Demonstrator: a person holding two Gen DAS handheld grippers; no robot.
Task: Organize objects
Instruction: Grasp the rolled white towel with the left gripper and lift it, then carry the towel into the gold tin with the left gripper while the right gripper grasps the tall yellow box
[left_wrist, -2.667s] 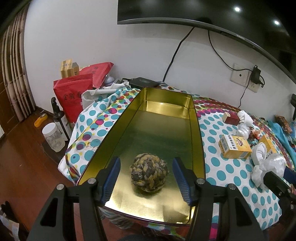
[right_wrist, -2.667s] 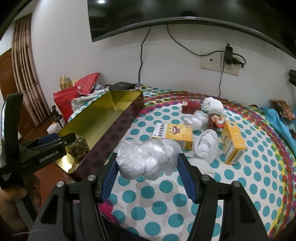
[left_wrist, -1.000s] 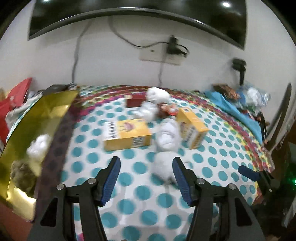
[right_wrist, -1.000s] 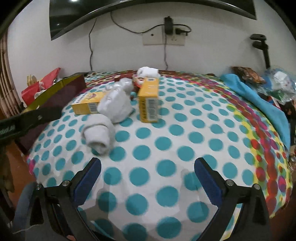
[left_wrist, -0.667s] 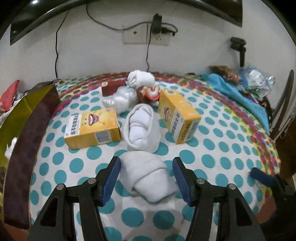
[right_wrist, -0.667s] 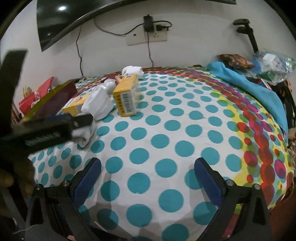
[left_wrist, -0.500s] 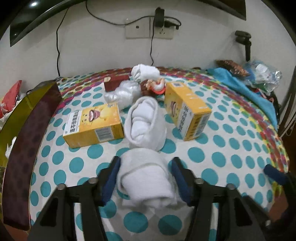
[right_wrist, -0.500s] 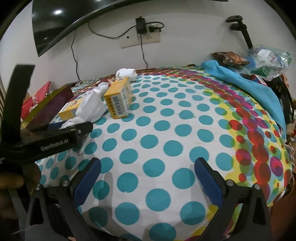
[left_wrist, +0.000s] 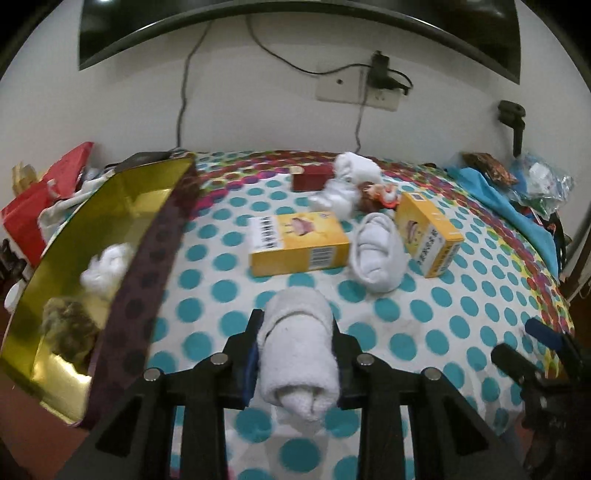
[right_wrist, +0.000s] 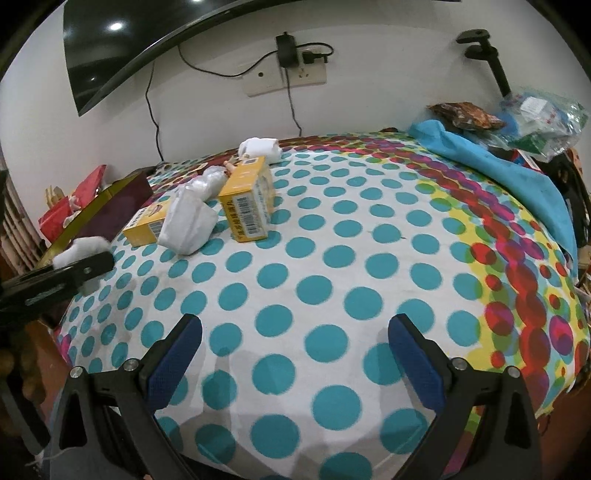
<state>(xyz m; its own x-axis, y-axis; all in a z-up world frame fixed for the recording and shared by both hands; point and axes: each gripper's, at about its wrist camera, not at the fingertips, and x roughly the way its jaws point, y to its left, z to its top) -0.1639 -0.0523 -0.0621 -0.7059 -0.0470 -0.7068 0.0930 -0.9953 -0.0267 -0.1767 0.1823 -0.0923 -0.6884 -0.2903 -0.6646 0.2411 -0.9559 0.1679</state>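
My left gripper (left_wrist: 297, 332) is shut on a rolled white towel (left_wrist: 297, 350) and holds it just above the dotted tablecloth. It also shows at the left edge of the right wrist view (right_wrist: 79, 258). The gold tin tray (left_wrist: 122, 206) lies to the left and holds a woven ball (left_wrist: 68, 325) and a white plastic wad (left_wrist: 107, 266). My right gripper (right_wrist: 295, 354) is open and empty over bare cloth near the front edge.
Two yellow boxes (left_wrist: 297, 240) (left_wrist: 428, 232), a second rolled towel (left_wrist: 376, 251), a dark red box (left_wrist: 312, 177), a small figurine (left_wrist: 380, 194) and more white wads lie mid-table. A blue cloth (right_wrist: 498, 166) and bags sit at the right. Red bags (left_wrist: 40, 192) stand left of the tin.
My left gripper has closed on the near rolled towel and lifted it, swinging a little left toward the tin. My right gripper has stayed open over the cloth.
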